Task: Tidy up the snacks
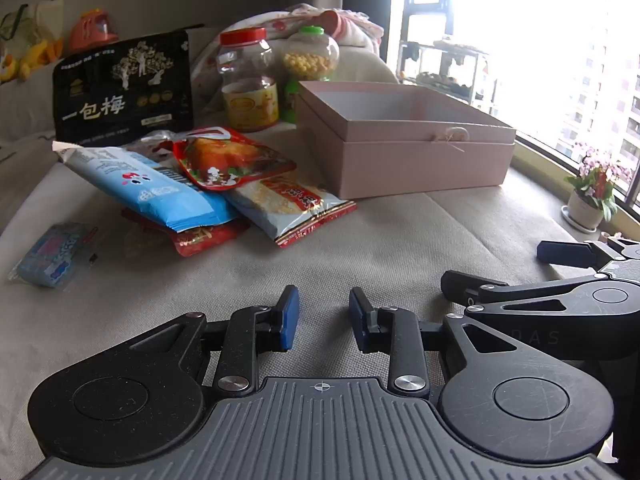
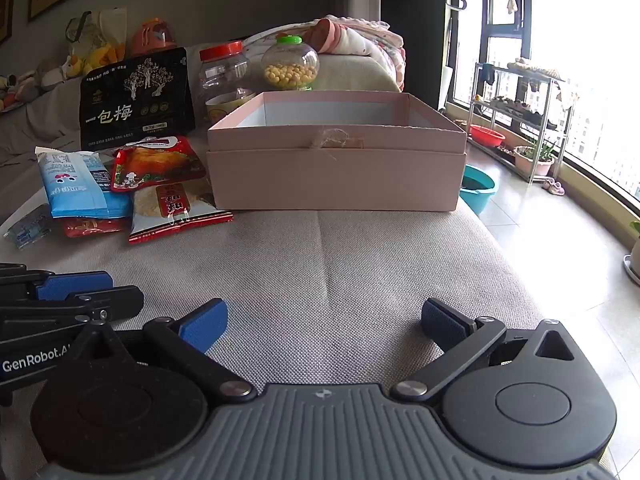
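Note:
An open pink box [image 1: 404, 156] [image 2: 336, 168] stands on the beige cushion, empty as far as I see. To its left lies a pile of snack packets: a blue packet [image 1: 152, 192] [image 2: 76, 184], a red packet [image 1: 228, 160] [image 2: 156, 164] and a clear rice-snack packet [image 1: 292, 204] [image 2: 172, 208]. A black pouch [image 1: 124, 88] [image 2: 136, 100] stands behind. My left gripper [image 1: 324, 316] is open and empty, low over the cushion. My right gripper [image 2: 324, 320] is open wider, empty, facing the box.
A red-lidded jar [image 1: 248, 80] [image 2: 226, 76] and a green-lidded jar of yellow balls [image 1: 310, 54] [image 2: 290, 64] stand behind the box. A small blue packet [image 1: 50, 256] lies at far left. The cushion's right edge drops to the floor, with a teal basin [image 2: 478, 190].

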`<state>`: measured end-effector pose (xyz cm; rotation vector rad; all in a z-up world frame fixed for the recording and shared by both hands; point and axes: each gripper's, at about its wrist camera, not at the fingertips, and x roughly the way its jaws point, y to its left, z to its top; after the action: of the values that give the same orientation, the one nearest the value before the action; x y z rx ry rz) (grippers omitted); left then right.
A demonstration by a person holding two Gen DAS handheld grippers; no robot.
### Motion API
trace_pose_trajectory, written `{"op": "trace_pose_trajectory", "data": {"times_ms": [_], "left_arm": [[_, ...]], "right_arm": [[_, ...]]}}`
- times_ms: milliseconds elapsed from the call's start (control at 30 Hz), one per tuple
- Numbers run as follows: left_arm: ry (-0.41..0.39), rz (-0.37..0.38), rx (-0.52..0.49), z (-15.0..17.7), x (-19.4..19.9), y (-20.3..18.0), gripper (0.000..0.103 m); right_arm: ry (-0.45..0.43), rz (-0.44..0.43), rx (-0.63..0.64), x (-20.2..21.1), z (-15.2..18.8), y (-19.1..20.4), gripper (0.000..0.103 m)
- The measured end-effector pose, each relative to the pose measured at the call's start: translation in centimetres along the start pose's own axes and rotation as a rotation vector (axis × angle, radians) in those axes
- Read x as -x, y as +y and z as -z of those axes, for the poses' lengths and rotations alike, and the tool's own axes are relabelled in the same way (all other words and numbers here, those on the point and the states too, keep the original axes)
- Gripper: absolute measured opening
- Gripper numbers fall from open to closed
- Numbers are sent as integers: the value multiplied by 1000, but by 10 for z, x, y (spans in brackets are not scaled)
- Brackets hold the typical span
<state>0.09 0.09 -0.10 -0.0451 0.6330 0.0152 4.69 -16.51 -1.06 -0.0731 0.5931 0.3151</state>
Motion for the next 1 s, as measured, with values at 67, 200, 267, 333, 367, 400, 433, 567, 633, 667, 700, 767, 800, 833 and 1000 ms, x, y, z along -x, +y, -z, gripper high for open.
{"op": "trace_pose_trajectory", "data": {"times_ms": [67, 200, 267, 333, 367, 400, 433, 567, 633, 667, 700, 767, 800, 833, 1000], "left_arm": [[0, 0, 1, 0, 0, 0, 33], [0, 3, 2, -1, 1, 0, 33], [-1, 3, 2, 0, 2, 0, 33], [-1, 3, 3, 0, 2, 0, 33], [-1, 4, 4, 0, 2, 0, 33], [-1, 5, 5, -1, 2, 0, 33], [-1, 7, 8, -1, 2, 0, 33], [-4, 20, 21, -1, 4, 4, 33], [-5, 22, 24, 0, 5, 4, 33], [-5, 24, 25, 0, 5, 4, 33], [-5, 26, 27, 0, 5, 4, 33], [-4, 30, 29, 0, 4, 6, 33], [-3, 31, 30, 0, 4, 6, 33], [1, 34, 28, -1, 4, 6, 33], [44, 71, 38, -8, 4, 14, 29]], "right_arm": [[2, 4, 5, 0, 0, 1, 103], [3, 5, 6, -1, 0, 2, 103], [3, 6, 7, -1, 0, 2, 103], [5, 7, 10, -1, -1, 3, 103], [5, 7, 11, -1, -2, 3, 103], [5, 7, 11, -1, -2, 3, 103], [5, 8, 11, -1, -2, 3, 103], [6, 9, 11, -1, -4, 3, 103], [6, 8, 11, -1, -2, 3, 103], [6, 8, 10, -2, -1, 3, 103], [6, 8, 9, -1, 0, 1, 103], [7, 8, 9, -2, 0, 0, 103], [9, 8, 9, -1, -1, -1, 103], [11, 11, 13, -4, 0, 1, 103], [77, -1, 29, -6, -11, 3, 103]]}}
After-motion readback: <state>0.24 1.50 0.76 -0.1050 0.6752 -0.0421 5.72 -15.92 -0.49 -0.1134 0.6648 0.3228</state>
